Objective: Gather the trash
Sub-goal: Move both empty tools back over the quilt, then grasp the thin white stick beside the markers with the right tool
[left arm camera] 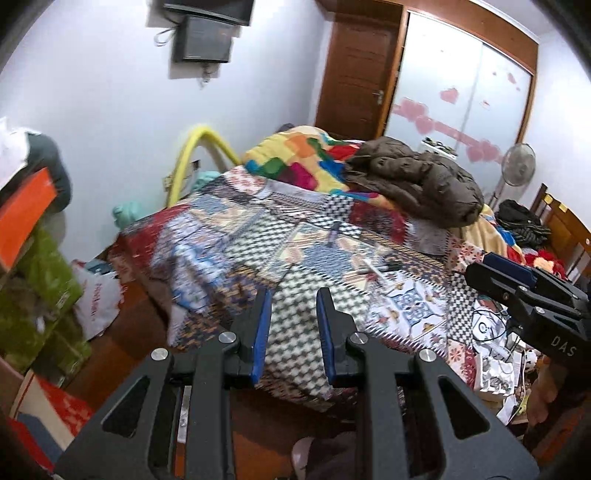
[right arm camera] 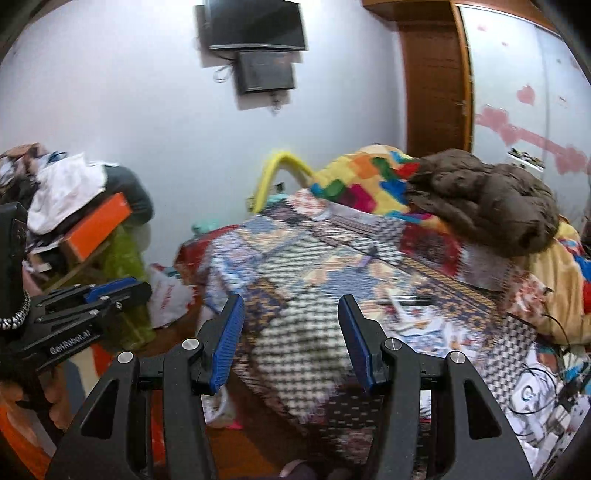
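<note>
Both your grippers are over the foot of the bed (left arm camera: pixel 306 236), pointing down across the patchwork quilt (right arm camera: pixel 295 266).

Left gripper (left arm camera: pixel 293 314): jaws apart with a narrow gap, nothing between the blue pads (left arm camera: pixel 260 325). Only quilt shows through the gap.

Right gripper (right arm camera: pixel 291 321): jaws clearly wider than the left, also holding nothing. From the left wrist view it sits off at the right edge (left arm camera: pixel 495 273), above the cluttered corner of the bed.

Trash candidates, as far as the blur allows:
- a white strip with a dark pen-like piece (left arm camera: pixel 384 267) lying on the quilt ahead of your left gripper and to its right; the same item is just beyond the right gripper's right finger (right arm camera: pixel 406 301).
- a small grey-purple object (left arm camera: pixel 334 234) further up the quilt, mid-bed; cannot tell what it is.
- loose paper, wrappers and cables (left arm camera: pixel 495 362) piled at the bed's right-hand corner, under the right gripper.
- a white plastic bag with red print (left arm camera: pixel 98 299) on the floor left of the bed, beside the green boxes (left arm camera: pixel 40 295).

Neither gripper touches any of these.

Rest of the scene: brown padded jacket (left arm camera: pixel 417 181) heaped on a bright block-pattern blanket (left arm camera: pixel 295 155) at the far end, a fan (left arm camera: pixel 519 164) by the wardrobe (left arm camera: pixel 461 92), a TV (right arm camera: pixel 255 22) on the wall.
</note>
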The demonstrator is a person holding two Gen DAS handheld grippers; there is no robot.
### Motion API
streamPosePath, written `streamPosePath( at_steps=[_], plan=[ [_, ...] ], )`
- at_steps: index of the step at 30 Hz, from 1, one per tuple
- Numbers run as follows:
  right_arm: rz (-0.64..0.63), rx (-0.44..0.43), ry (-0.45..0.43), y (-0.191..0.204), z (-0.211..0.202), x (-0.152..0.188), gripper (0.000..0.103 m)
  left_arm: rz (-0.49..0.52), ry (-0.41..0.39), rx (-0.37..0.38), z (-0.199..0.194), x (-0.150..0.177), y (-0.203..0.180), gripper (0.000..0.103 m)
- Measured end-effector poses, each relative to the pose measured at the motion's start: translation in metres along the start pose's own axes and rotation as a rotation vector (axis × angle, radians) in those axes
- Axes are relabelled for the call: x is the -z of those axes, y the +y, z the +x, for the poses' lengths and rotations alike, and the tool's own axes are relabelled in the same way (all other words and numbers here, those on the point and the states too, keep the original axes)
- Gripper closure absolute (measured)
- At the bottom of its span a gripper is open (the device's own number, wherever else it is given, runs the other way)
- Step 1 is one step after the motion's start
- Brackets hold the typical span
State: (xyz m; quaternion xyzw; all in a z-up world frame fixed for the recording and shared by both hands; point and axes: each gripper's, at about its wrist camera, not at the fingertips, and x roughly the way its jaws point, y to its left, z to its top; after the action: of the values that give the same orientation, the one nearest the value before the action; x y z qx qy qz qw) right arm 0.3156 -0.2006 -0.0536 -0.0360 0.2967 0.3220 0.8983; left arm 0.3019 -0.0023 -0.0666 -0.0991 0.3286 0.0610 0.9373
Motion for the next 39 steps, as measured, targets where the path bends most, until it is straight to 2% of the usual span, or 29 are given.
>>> streamPosePath(
  at_steps=[7, 14, 22, 30, 33, 36, 39],
  plan=[
    [0.051, 0.084, 0.049, -0.065, 0.022, 0.001, 0.054, 0.045, 0.039, 0.058, 0.059, -0.019, -0.042, 0.080],
    [0.092, 0.124, 0.149, -0.121, 0.069, 0.018, 0.054, 0.103, 0.107, 0.089, 0.128, -0.022, -0.073, 0.077],
    [0.182, 0.103, 0.284, -0.162, 0.145, 0.043, 0.054, 0.119, 0.235, 0.115, 0.218, -0.007, -0.079, 0.077],
    [0.143, 0.065, 0.365, -0.175, 0.221, 0.048, 0.054, 0.111, 0.317, 0.129, 0.280, 0.009, -0.081, 0.077],
    [0.117, 0.064, 0.386, -0.178, 0.243, 0.048, 0.063, 0.104, 0.334, 0.128, 0.295, 0.012, -0.081, 0.077],
    [0.113, 0.033, 0.425, -0.183, 0.262, 0.051, 0.076, 0.103, 0.349, 0.130, 0.308, 0.016, -0.083, 0.077],
    [0.126, 0.007, 0.422, -0.188, 0.268, 0.052, 0.086, 0.112, 0.357, 0.132, 0.317, 0.018, -0.087, 0.077]
  ],
)
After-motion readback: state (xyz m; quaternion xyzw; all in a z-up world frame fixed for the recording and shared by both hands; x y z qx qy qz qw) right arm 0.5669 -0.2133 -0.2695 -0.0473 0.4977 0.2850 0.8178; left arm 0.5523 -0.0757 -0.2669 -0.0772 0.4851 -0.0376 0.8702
